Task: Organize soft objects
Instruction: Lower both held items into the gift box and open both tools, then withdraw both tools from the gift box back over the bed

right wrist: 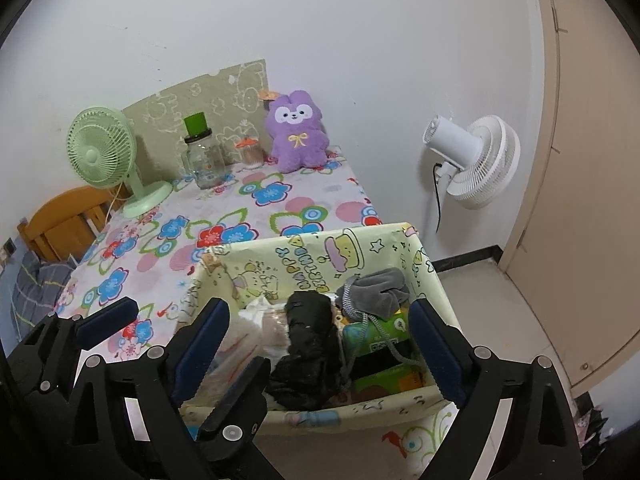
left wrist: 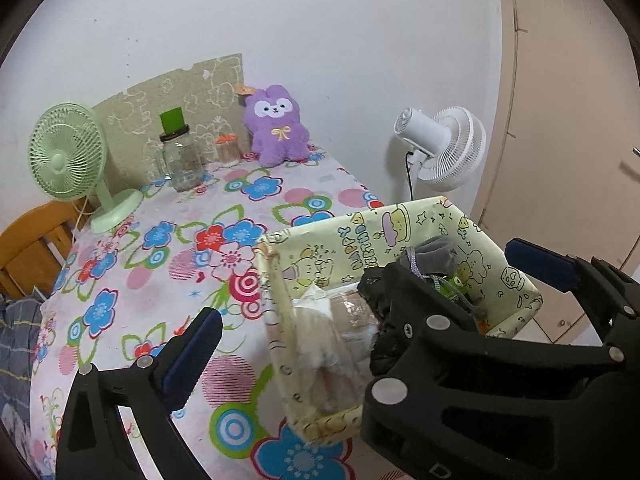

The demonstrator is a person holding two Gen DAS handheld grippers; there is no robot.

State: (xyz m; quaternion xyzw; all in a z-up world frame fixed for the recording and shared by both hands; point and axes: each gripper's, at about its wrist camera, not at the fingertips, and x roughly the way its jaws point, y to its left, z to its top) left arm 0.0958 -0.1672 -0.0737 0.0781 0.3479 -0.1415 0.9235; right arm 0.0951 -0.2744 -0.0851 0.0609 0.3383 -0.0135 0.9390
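The yellow box (right wrist: pixel 320 414) with cartoon pictures sits at the near right corner of the desk (left wrist: pixel 168 264), which has a flowery cloth on it. Soft things are already inside. A black cloth (right wrist: pixel 310 344) lies in the middle of the box. A grey pouch (right wrist: pixel 380 288) with a string rests at about 1 o'clock from it. A clear bag (right wrist: pixel 256 320) with something pale in it lies at 9 o'clock from the black cloth. A green packet (right wrist: pixel 376 336) sits at 3 o'clock from it, under the grey pouch.

The right claw (right wrist: pixel 316 352) is wide, with nothing pinched in it. It hangs over the box, one blue pad (right wrist: pixel 200 344) on each side of the black cloth, not touching it. The left claw (left wrist: pixel 376 300) is wide too and holds nothing. It hangs over the box's left edge, just beside the right claw.

One soft thing is not in the box yet. The purple plush bunny (left wrist: pixel 278 128) sits far away at 12 o'clock, leaning on the wall at the back of the desk. It looks light and squishy. It will not break or slip. I think the best spot to pinch is its fat tummy or an arm, because the fluff squashes and grips well. The glass jar (left wrist: pixel 182 156) and the green fan (left wrist: pixel 66 152) stand near it at 9 o'clock, so a claw could bump them.
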